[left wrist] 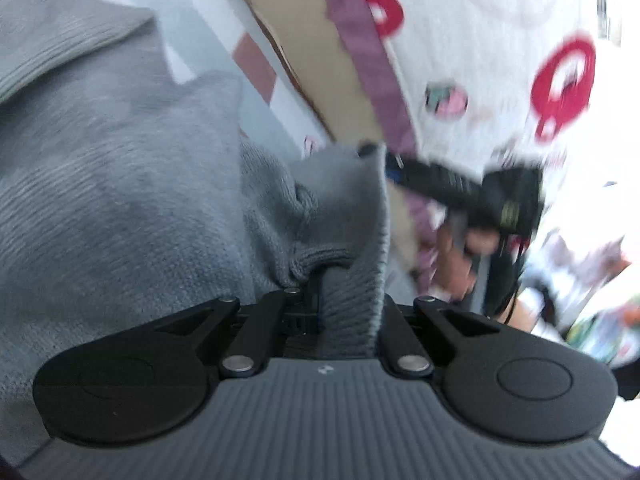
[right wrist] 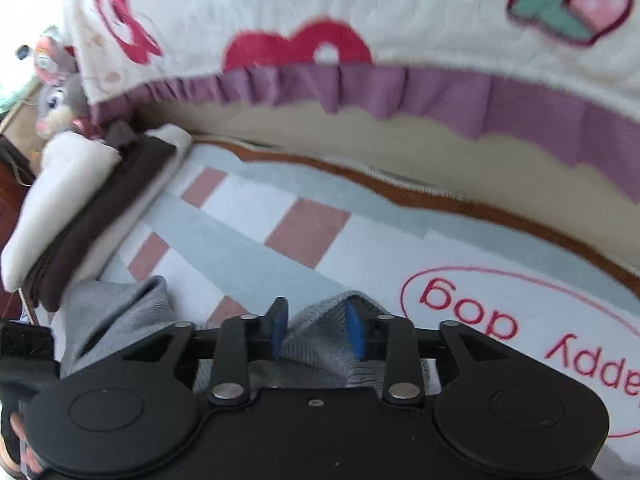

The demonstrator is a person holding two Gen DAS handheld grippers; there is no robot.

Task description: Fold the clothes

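A grey knit garment fills the left wrist view, and a bunched fold of it runs into my left gripper, which is shut on it; cloth hides the fingertips. In that view my right gripper reaches in from the right, its tip at an upper corner of the grey knit. In the right wrist view, my right gripper stands open with its blue pads apart. A peak of the grey garment rises between them, leaning on the right pad. Another grey fold lies to the left.
The garment lies on a checked mat printed "happy dog". A white blanket with red prints and a purple frill hangs behind it. Folded white and dark brown clothes are stacked at left, beside a plush toy. A hand grips the right tool.
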